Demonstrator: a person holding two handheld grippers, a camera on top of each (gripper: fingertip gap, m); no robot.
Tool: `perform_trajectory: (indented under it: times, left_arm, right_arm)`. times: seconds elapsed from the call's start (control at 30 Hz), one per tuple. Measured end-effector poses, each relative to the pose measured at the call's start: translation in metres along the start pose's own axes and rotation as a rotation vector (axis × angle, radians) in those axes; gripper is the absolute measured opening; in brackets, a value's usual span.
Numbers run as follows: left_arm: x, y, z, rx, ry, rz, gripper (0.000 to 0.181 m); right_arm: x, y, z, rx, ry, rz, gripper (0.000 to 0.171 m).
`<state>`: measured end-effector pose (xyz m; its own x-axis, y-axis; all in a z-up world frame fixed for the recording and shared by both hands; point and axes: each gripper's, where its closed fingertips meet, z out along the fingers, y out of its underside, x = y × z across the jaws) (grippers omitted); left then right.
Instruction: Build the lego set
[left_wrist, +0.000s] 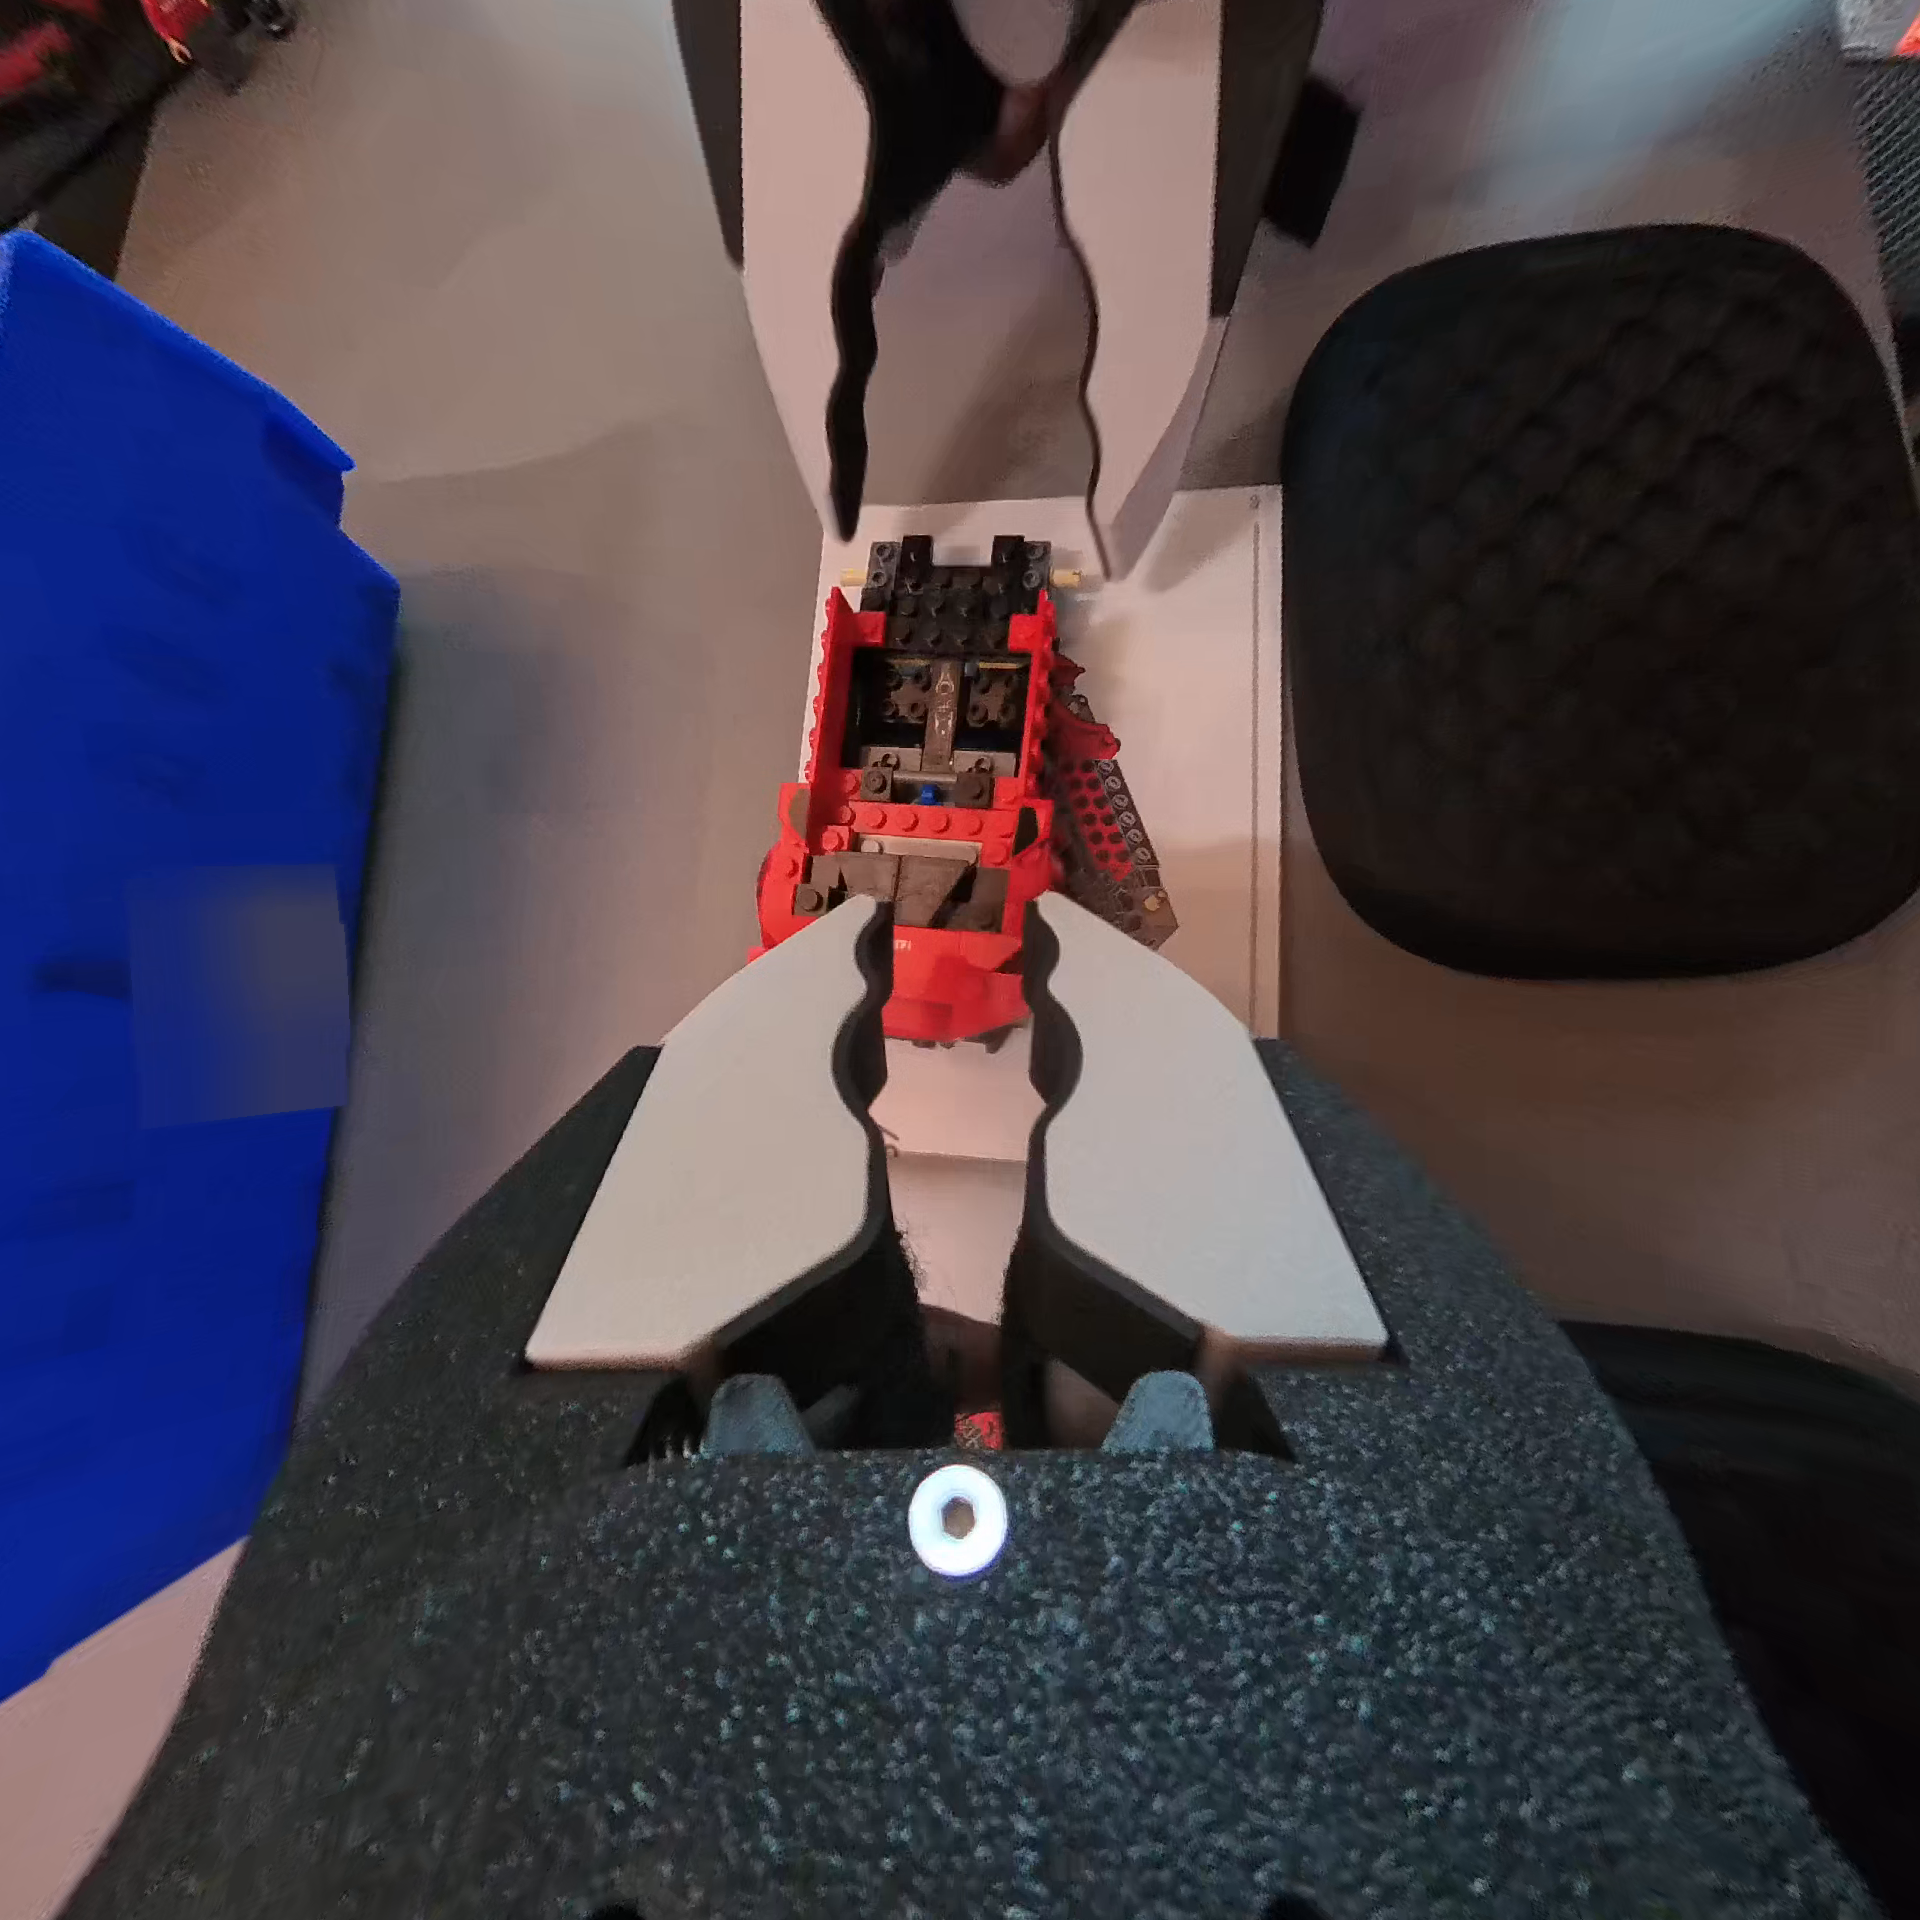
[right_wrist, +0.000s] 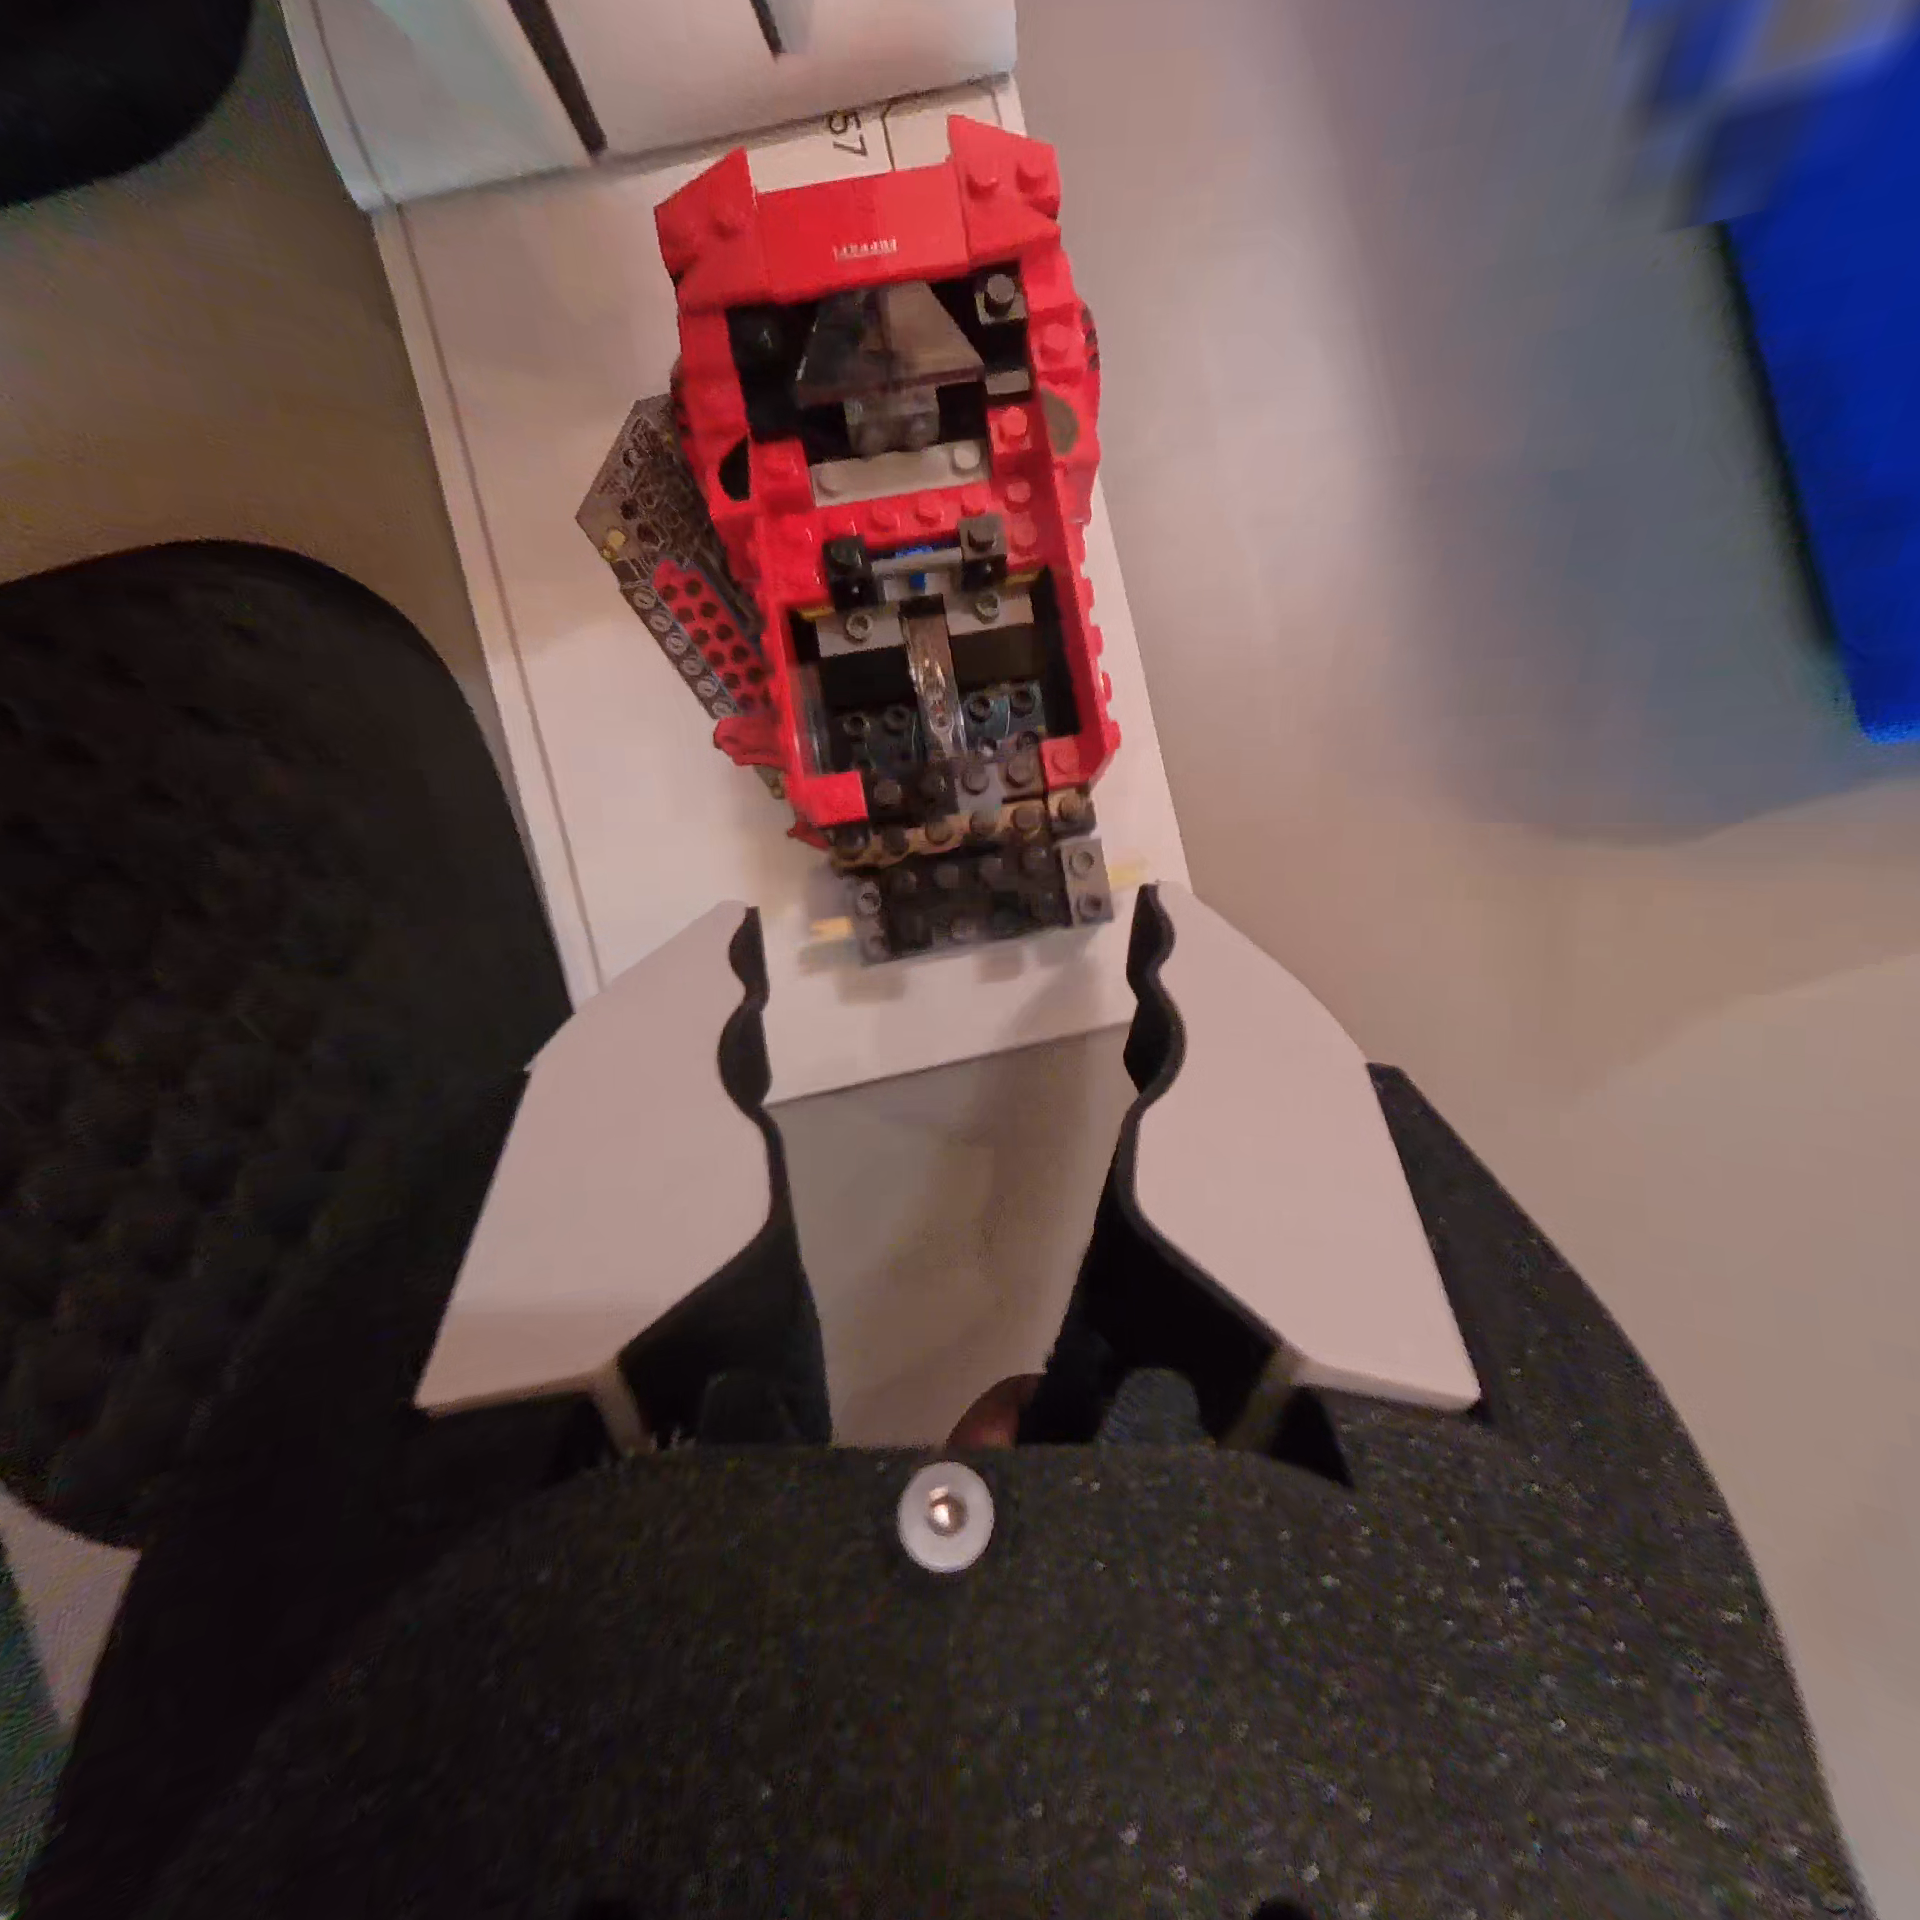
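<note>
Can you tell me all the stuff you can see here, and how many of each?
Half-built red and black lego car: one, red body with black and grey inside, standing on the white booklet between the two grippers.
Loose red and grey studded lego panel: one, lying against the car's side.
White instruction booklet: one, white, flat on the table under the car.
Blue plastic bin: one, blue, at the table's edge.
Black quilted cushion: one, black, beside the booklet, opposite the bin.
Pale table: one, off-white, under everything.
Left gripper: one, grey fingers, open over the car's red end.
Right gripper: one, grey fingers, open at the car's black end.
</note>
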<state>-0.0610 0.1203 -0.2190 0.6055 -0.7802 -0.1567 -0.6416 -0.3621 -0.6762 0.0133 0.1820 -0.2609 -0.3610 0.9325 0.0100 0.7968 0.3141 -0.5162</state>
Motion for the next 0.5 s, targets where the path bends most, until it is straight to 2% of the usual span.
perform_trajectory:
  times: [0.1, 0.2, 0.33, 0.5]
  left_arm:
    - [0.004, -0.001, -0.005, 0.026, -0.011, 0.002, 0.023]
    - [0.006, 0.001, -0.011, 0.039, -0.044, 0.017, 0.021]
    - [0.009, 0.003, -0.017, 0.061, -0.049, 0.004, 0.022]
    - [0.009, 0.009, -0.014, 0.047, -0.046, -0.002, 0.022]
  right_arm:
    - [0.005, -0.004, 0.012, -0.006, -0.003, -0.027, 0.065]
    - [0.008, -0.008, 0.01, 0.006, -0.007, -0.055, 0.048]
    - [0.009, -0.013, 0.003, 0.017, 0.002, -0.073, 0.042]
    - [0.007, -0.007, 0.002, 0.0, -0.012, -0.043, 0.055]
